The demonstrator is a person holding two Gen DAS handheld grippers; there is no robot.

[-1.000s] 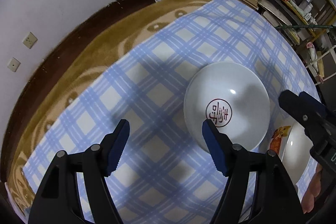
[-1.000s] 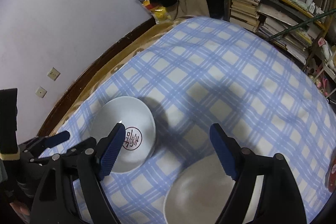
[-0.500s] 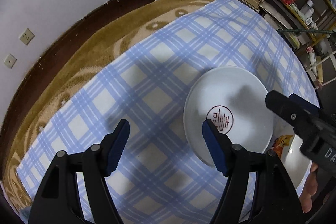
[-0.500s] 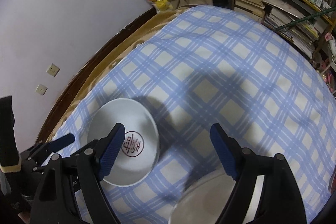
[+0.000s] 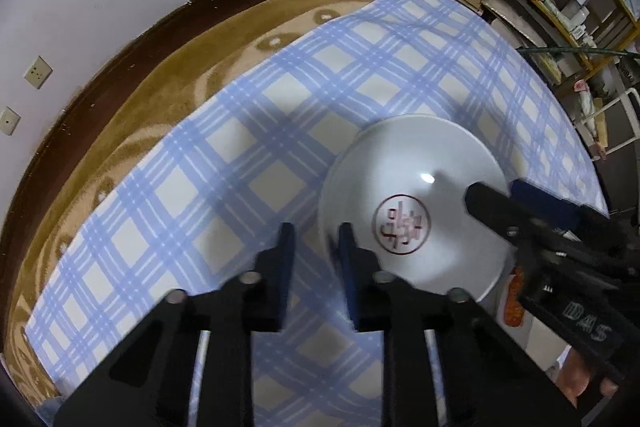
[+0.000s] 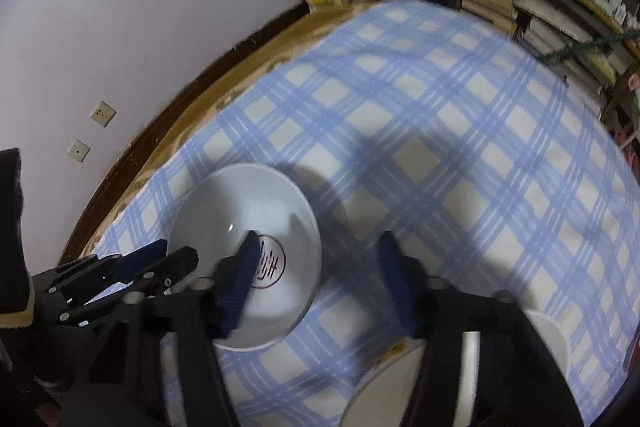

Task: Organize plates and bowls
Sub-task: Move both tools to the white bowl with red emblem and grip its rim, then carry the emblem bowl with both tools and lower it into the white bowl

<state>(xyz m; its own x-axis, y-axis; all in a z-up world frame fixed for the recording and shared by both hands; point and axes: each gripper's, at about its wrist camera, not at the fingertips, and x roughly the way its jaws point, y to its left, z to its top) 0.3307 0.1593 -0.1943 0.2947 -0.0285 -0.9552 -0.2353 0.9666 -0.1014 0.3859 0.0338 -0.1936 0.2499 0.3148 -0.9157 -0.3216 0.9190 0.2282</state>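
**Two tongs on one glazed plate: slip, tilt and a knock are the risks**

Nearest, under the body of the right tongs, lie other white dishes, just behind its right finger. If that hand drops or swings back, it could knock them.

At the tips, the left tongs have just been closing to a narrow gap. The near rim of the white plate lies between the fingers, hard against the right one. Blur hides whether both pads press on it yet. Such a shallow bite on a smooth, sloping rim could skid off, and the checked cloth could get pinched along with it.

The right tongs, also just closing, stand about half open and hold nothing. One finger hangs over the red emblem and the other over bare cloth, with the plate's far-side rim between them and untouched.

Beyond the tips, the plate rests on soft bedding. A lift from one rim would probably tip it, and uneven pulls from the two hands could twist it free.

Further out, the brown blanket slopes towards the wall, so a dropped plate might slide that way.
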